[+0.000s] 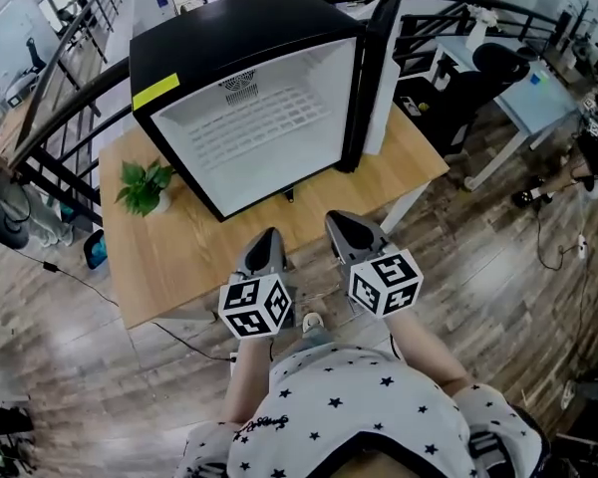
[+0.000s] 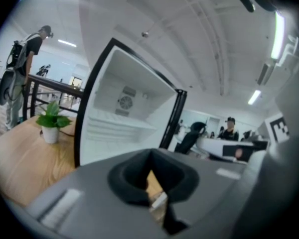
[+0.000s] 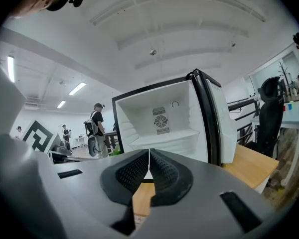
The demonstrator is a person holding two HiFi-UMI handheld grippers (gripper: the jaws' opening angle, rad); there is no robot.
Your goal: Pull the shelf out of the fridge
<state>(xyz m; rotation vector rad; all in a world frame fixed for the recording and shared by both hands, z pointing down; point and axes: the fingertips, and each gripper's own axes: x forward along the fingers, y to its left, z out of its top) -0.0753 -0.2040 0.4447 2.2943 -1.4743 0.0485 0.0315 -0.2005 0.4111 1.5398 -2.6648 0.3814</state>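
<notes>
Head view: a black compact fridge with a white interior (image 1: pixel 241 63) is seen on a light wooden table (image 1: pixel 184 252). Its black-framed door (image 1: pixel 381 68) is swung wide to the right, so the cavity is left clear for reaching in. The white wire shelf (image 1: pixel 247 125) is seated across the middle of that cavity and has not been drawn out. A small green potted plant (image 1: pixel 145 187) is set beside the fridge's left side, clear of the opening. The left gripper (image 1: pixel 269 233) and the right gripper (image 1: pixel 337 217) are held low at the table's near edge, well apart from the fridge, which is judged a ready stance before the reach.

Left gripper view: the left gripper (image 2: pixel 150 156) is shown with jaws pressed together and nothing between them. It is aimed at the shelf (image 2: pixel 117 124).

Right gripper view: the right gripper (image 3: pixel 148 156) is likewise closed and empty, with the shelf (image 3: pixel 162 139) straight ahead. The jaws would have to be parted before any grip.
</notes>
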